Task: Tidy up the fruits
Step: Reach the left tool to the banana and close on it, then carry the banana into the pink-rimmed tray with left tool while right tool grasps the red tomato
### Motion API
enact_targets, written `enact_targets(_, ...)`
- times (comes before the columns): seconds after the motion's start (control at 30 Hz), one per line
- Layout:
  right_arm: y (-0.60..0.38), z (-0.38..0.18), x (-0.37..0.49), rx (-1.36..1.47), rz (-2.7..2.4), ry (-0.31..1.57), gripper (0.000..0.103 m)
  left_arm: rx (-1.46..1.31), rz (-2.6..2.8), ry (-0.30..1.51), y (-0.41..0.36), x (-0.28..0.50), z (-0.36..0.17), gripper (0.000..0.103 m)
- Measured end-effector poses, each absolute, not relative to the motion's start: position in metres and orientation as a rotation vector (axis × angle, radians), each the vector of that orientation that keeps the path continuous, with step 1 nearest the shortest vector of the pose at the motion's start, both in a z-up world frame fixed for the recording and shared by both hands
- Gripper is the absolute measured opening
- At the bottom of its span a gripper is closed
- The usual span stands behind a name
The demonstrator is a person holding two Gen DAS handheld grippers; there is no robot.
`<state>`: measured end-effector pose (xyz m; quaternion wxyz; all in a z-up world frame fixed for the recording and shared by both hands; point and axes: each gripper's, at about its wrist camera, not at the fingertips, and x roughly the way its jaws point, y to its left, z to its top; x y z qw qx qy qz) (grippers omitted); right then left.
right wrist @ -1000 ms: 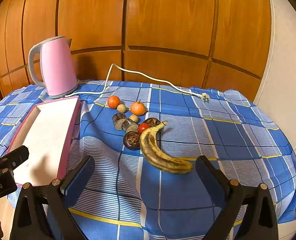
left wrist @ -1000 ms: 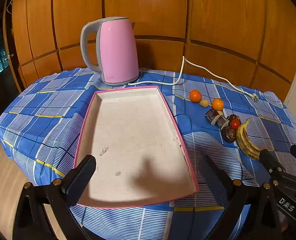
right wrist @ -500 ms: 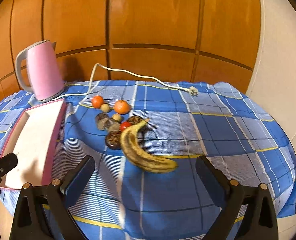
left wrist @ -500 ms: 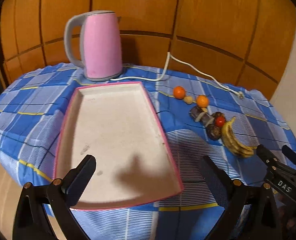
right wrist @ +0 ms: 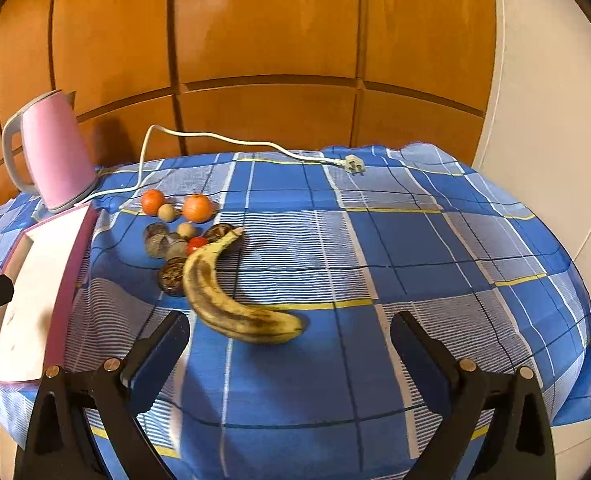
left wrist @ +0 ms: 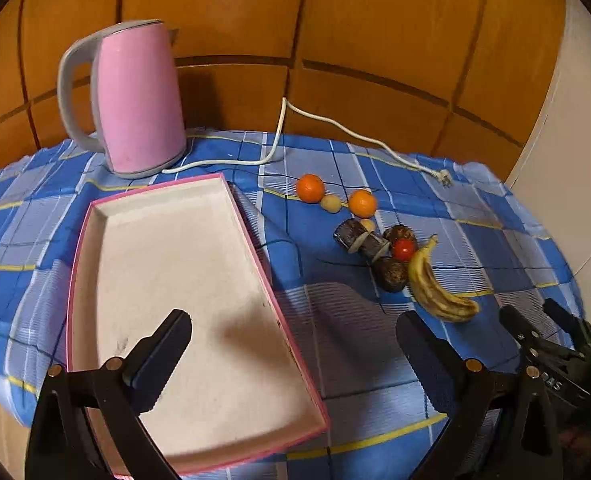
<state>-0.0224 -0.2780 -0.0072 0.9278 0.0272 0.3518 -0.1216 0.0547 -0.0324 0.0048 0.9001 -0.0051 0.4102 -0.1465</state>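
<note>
An empty pink-rimmed tray [left wrist: 83,248] lies on the blue checked cloth; it also shows in the right wrist view [right wrist: 77,240]. Right of it sits a cluster of fruit: a spotted banana [right wrist: 231,304], two oranges [right wrist: 197,208], a red tomato [right wrist: 196,245], dark round fruits [right wrist: 172,276] and small pale ones [right wrist: 166,212]. The banana also shows in the left wrist view [left wrist: 431,284]. My left gripper [left wrist: 293,346] is open and empty over the tray's near end. My right gripper [right wrist: 289,342] is open and empty, just in front of the banana.
A pink kettle [left wrist: 135,100] stands behind the tray, its white cord [right wrist: 247,142] running across the back of the table to a loose plug [right wrist: 353,165]. Wooden panels back the table; a white wall [right wrist: 555,120] is at the right.
Both grippers have shifted right and forward. The banana now lies closer to my right gripper. Both stay open and empty.
</note>
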Motion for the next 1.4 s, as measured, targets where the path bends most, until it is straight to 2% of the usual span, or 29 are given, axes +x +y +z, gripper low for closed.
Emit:
enact_targets(0.13,-0.288,-0.010,-0.022,0.068,-0.251,0.730,0.102,-0.031,-0.315,0.895,-0.046,0.068,0.003,0.100)
enact_targets(0.33,-0.310,-0.012,-0.027,0.088,-0.290,0.739,0.102,-0.038,-0.445,0.995,-0.093,0.079,-0.008,0.073)
enact_targets(0.4,-0.319,-0.012,-0.032,0.093,-0.312,0.739,0.102,-0.025,-0.497,1.034,-0.115,0.081,-0.014,0.060)
enact_targets(0.6,-0.341,-0.013,-0.040,0.125,-0.353,0.740,0.102,-0.127,-0.526,1.211,-0.171,0.096,-0.045,0.060)
enact_targets(0.8,-0.358,-0.021,-0.047,0.166,-0.368,0.753,0.102,-0.218,-0.416,1.247,-0.193,0.111,-0.057,0.064)
enact_targets(0.97,-0.367,-0.025,-0.050,0.201,-0.373,0.759,0.102,-0.223,-0.335,1.276,-0.203,0.117,-0.074,0.062)
enact_targets(1.03,-0.369,-0.026,-0.050,0.208,-0.372,0.758,0.102,-0.199,-0.324,1.250,-0.205,0.115,-0.073,0.047)
enact_targets(1.07,-0.370,-0.027,-0.050,0.211,-0.373,0.760,0.102,-0.204,-0.340,1.247,-0.207,0.115,-0.074,0.044)
enact_targets(1.23,-0.372,-0.030,-0.050,0.220,-0.375,0.768,0.102,-0.217,-0.427,1.216,-0.196,0.108,-0.071,0.040)
enact_targets(1.4,-0.371,-0.027,-0.050,0.208,-0.372,0.765,0.102,-0.079,-0.545,1.125,-0.183,0.080,-0.049,0.033)
